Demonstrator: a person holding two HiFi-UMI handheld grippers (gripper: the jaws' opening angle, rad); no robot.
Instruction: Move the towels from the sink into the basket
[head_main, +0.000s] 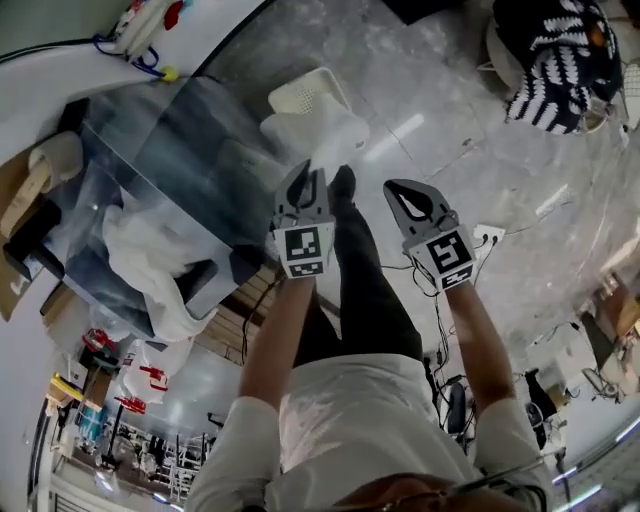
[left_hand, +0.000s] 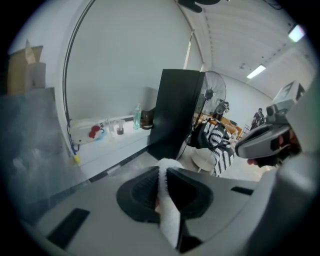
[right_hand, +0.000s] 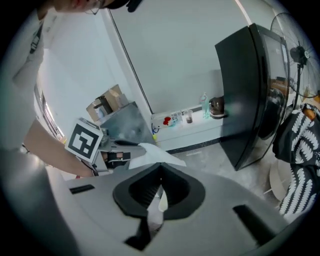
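Note:
A white towel (head_main: 318, 128) hangs over the white lattice basket (head_main: 303, 88) on the floor. My left gripper (head_main: 304, 182) is shut on one edge of it; a fluffy white strip (left_hand: 167, 200) runs between its jaws. My right gripper (head_main: 408, 196) is shut on the same towel, with a thin fold of cloth (right_hand: 161, 197) pinched between its jaws. In the right gripper view the towel (right_hand: 152, 154) stretches across to the left gripper's marker cube (right_hand: 85, 141). More white towels (head_main: 150, 255) lie in the steel sink (head_main: 160, 140) at the left.
A black-and-white patterned cloth (head_main: 555, 60) lies on a round stool at the upper right. Cables and a power strip (head_main: 487, 237) are on the floor by my right arm. A black fridge (left_hand: 175, 112) and a fan (left_hand: 215, 92) stand ahead, and a low ledge with bottles (left_hand: 117, 127) runs along the wall.

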